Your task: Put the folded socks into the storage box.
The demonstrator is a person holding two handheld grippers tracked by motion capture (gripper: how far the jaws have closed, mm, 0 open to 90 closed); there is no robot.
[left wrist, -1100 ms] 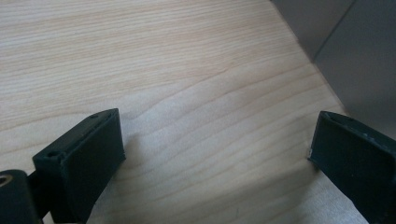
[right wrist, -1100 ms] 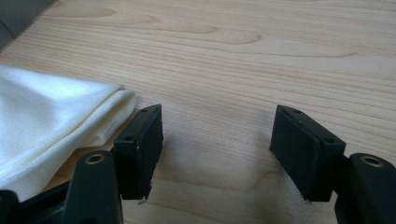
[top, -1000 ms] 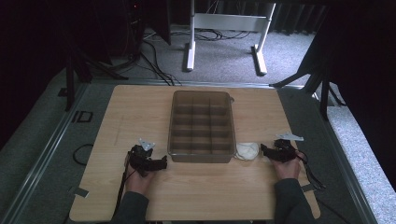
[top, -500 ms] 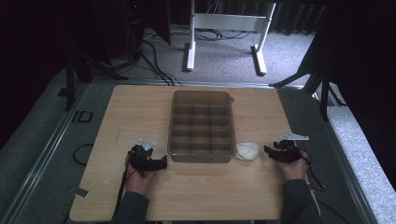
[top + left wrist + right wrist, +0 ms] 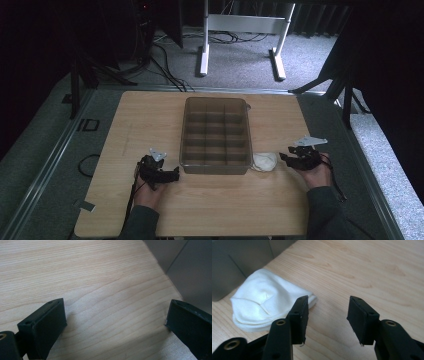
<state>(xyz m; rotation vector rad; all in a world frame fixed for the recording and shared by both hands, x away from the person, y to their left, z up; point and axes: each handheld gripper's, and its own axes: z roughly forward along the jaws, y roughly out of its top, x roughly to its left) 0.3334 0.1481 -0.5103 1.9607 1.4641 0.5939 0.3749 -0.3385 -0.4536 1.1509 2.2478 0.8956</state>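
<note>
Bearing no readable writing: tray, cloth.

White folded cloth — beside divided tray.

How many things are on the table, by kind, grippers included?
Divided tray: 1
White cloth bundle: 1
Grippers: 2, the left gripper and the right gripper, both open and empty
Total: 4
</note>
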